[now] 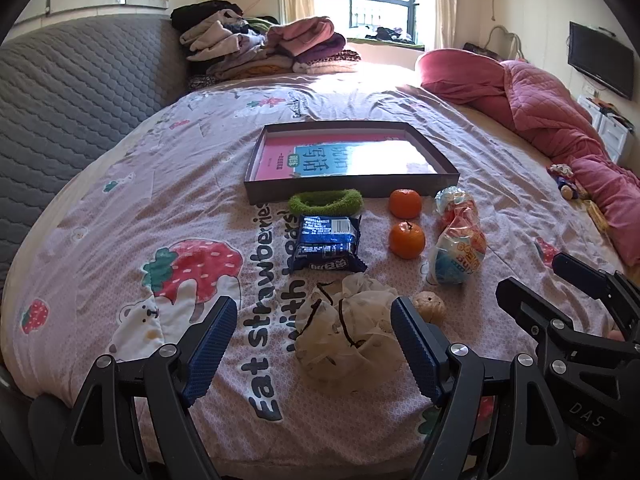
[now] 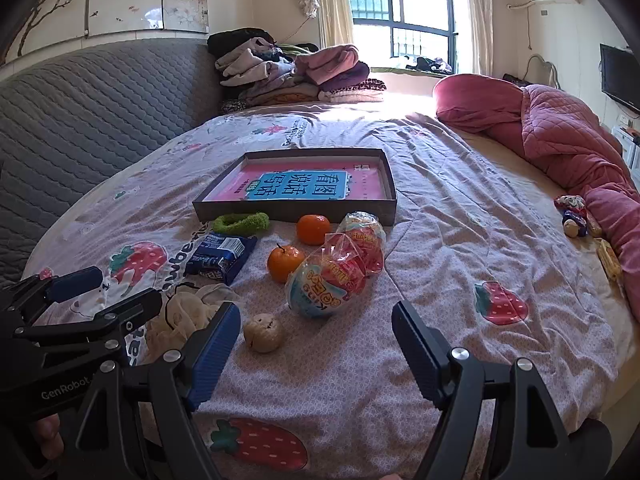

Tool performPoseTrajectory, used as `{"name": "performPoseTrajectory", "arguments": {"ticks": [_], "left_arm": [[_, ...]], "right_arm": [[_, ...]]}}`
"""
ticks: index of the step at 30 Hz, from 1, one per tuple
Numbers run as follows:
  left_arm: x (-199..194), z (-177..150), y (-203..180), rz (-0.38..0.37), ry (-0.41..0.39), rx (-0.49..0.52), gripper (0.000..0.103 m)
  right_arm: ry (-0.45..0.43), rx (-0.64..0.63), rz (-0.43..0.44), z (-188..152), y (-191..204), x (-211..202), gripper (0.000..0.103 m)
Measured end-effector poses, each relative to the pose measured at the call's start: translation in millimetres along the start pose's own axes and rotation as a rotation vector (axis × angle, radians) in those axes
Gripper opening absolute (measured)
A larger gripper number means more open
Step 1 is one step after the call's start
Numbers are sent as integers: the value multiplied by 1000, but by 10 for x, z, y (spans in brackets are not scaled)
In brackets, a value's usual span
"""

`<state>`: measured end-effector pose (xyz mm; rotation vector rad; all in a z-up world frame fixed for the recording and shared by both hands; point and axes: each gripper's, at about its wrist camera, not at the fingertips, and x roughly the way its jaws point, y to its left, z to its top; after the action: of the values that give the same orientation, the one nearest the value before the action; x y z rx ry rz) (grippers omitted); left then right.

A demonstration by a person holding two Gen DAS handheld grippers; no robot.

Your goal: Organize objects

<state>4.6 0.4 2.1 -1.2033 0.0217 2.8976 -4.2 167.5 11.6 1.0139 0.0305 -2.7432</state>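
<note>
A shallow dark box (image 1: 348, 191) (image 2: 296, 211) with a pink and blue book inside lies on the bed. In front of it lie a green scrunchie (image 1: 326, 202) (image 2: 240, 222), a blue snack pack (image 1: 328, 244) (image 2: 220, 258), two oranges (image 1: 406, 240) (image 2: 285, 263), an egg-shaped candy pack (image 1: 458, 250) (image 2: 332, 280), a pale scrunchie (image 1: 352, 332) (image 2: 184, 316) and a walnut (image 1: 430, 307) (image 2: 264, 332). My left gripper (image 1: 312, 344) is open, hovering around the pale scrunchie. My right gripper (image 2: 316, 344) is open and empty, right of the walnut.
The bed has a strawberry-print cover (image 1: 160, 220). A grey padded headboard (image 1: 72, 100) is on the left, folded clothes (image 1: 260, 46) at the back, a pink quilt (image 1: 560, 120) on the right with small toys (image 2: 574, 216) beside it.
</note>
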Motion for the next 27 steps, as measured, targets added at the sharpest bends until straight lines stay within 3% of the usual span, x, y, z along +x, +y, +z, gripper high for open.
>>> {"name": "performPoseTrajectory", "arguments": {"ticks": [27], "left_arm": [[-65,4,-29,5,-9,13,80]], "right_arm": [[-35,-12,0,13,24,-110,77]]}}
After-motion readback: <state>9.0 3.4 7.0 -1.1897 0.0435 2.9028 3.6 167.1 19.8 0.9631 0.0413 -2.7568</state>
